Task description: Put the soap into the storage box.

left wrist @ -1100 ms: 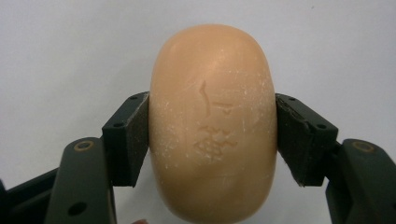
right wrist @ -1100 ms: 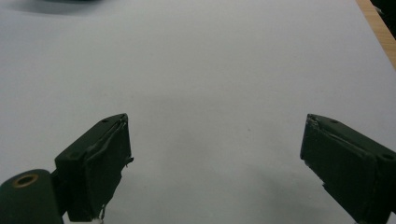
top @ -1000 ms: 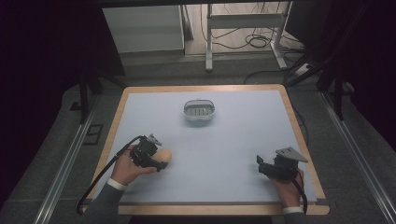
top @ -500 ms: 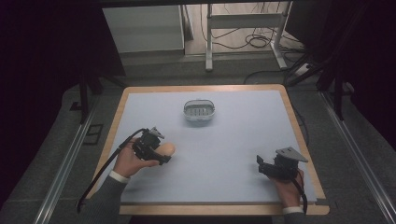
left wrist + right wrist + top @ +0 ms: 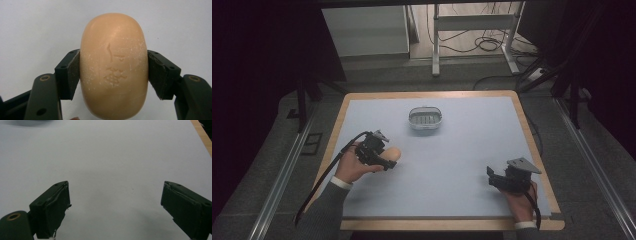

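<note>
A tan oval bar of soap point(image 5: 114, 67) with stamped characters fills the left gripper view, and both black pads point(image 5: 70, 75) press on its sides. In the high view my left gripper point(image 5: 388, 159) holds that soap point(image 5: 393, 154) over the left part of the pale blue table point(image 5: 462, 150). A small grey soap dish point(image 5: 425, 118) stands further back at the table's middle. My right gripper point(image 5: 490, 176) rests near the front right corner. Its jaws stand wide apart over bare table, as the right gripper view point(image 5: 115, 207) shows.
The table has a wooden rim point(image 5: 532, 140) all around. Behind it stand a white cabinet point(image 5: 364, 30) and a metal frame with cables point(image 5: 477, 30) on the floor. Rails point(image 5: 282, 185) run along both sides of the table.
My left gripper has carried the soap a little farther from the front edge, toward the dish. The right gripper has stayed where it was.
</note>
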A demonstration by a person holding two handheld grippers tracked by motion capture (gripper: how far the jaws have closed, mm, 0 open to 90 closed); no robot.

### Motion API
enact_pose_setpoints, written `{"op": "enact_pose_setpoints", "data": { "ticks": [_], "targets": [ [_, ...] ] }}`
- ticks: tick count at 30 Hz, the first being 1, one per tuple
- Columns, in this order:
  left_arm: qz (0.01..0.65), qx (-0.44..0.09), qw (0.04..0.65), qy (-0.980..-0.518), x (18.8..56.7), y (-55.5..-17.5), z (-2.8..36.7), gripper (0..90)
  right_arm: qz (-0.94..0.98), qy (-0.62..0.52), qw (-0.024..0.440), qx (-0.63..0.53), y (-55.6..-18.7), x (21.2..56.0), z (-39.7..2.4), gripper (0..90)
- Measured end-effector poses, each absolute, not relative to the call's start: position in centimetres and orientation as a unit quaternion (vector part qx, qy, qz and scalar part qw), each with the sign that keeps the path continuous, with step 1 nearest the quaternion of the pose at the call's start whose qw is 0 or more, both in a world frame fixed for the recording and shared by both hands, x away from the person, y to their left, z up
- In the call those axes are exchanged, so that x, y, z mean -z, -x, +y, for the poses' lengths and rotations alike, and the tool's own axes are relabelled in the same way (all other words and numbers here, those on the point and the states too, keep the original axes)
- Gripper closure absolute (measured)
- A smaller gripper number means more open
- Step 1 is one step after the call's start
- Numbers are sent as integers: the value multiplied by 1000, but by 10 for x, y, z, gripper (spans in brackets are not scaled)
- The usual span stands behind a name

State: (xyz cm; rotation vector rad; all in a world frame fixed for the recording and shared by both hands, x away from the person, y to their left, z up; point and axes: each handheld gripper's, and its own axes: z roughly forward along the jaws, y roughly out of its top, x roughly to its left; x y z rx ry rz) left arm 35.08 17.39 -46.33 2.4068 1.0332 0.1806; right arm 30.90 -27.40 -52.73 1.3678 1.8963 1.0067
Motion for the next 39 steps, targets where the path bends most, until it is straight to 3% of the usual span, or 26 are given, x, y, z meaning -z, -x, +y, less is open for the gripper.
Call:
{"op": "enact_pose_setpoints", "data": {
  "ticks": [39],
  "targets": [
    [373, -71, 259, -888, 448, -377, 161, 325, 713, -516, 289, -376, -310, 528, -274, 86]
  ]
}}
